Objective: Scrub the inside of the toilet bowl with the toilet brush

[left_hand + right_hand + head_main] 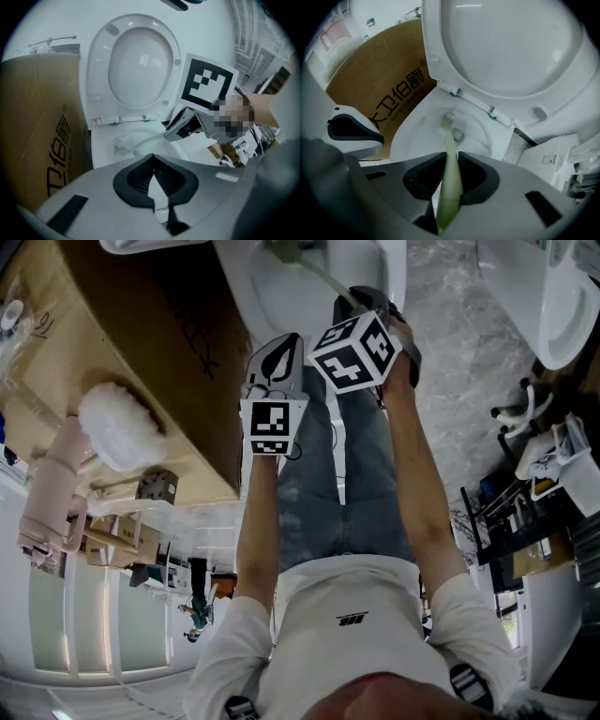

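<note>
The right gripper [450,178] was clamped on the handle of the toilet brush [450,145]. The brush head sat inside the toilet bowl [412,136], near the outlet. The left gripper [153,180] was closed on nothing (idle above the rim). Scrubbing was judged to be under way; the extent of bowl surface left to scrub could not be determined

Seen from above: my left tool [277,354] and right tool [367,302], grey shells with black jaw pads, each topped by a white cube [353,351] of black square markers. I wear a white short-sleeved T-shirt [347,615] with a small dark chest logo, and faded blue jeans [323,493].
</note>
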Available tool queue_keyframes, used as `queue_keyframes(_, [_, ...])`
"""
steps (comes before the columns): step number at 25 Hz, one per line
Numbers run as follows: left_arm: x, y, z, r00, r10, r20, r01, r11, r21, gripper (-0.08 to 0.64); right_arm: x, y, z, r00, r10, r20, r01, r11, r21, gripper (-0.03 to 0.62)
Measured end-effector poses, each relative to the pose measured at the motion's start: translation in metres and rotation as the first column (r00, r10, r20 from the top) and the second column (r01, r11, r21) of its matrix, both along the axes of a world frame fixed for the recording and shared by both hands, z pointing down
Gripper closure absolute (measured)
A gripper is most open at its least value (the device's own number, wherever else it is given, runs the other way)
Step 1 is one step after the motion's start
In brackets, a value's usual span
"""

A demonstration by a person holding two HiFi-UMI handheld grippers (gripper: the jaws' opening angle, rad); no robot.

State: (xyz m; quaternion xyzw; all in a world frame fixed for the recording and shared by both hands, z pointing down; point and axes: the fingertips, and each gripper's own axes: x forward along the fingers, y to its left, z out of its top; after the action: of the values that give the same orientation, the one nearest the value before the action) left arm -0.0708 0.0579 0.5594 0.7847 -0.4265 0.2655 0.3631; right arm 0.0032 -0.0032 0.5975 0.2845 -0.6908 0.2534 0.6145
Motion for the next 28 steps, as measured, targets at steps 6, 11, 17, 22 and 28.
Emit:
queue_keyframes(6, [-0.014, 0.002, 0.001, 0.999, -0.038, 0.026, 0.038, 0.999, -0.004, 0.55, -0.006, 0.015, 0.001, 0.997, 0.033, 0.069, -0.032, 0.999, -0.009, 0.52])
queue_keyframes(11, [-0.026, 0.004, 0.001, 0.997, -0.068, 0.048, 0.069, 0.998, -0.003, 0.551, -0.007, 0.033, 0.003, 0.991, 0.061, 0.122, -0.059, 0.998, -0.025, 0.52])
queue_keyframes(17, [-0.028, 0.006, 0.0, 0.995, -0.077, 0.057, 0.077, 0.997, 0.004, 0.55, -0.007, 0.058, 0.007, 0.984, 0.072, 0.162, -0.063, 0.996, -0.06, 0.52])
queue_keyframes(22, [-0.024, 0.01, -0.001, 0.995, -0.074, 0.059, 0.074, 0.997, 0.005, 0.551, -0.002, 0.074, 0.009, 0.984, 0.062, 0.168, -0.048, 0.995, -0.088, 0.52])
queue_keyframes(28, [-0.019, 0.016, -0.002, 0.996, -0.068, 0.062, 0.068, 0.998, 0.004, 0.55, 0.006, 0.095, 0.009, 0.984, 0.05, 0.169, -0.031, 0.993, -0.114, 0.52])
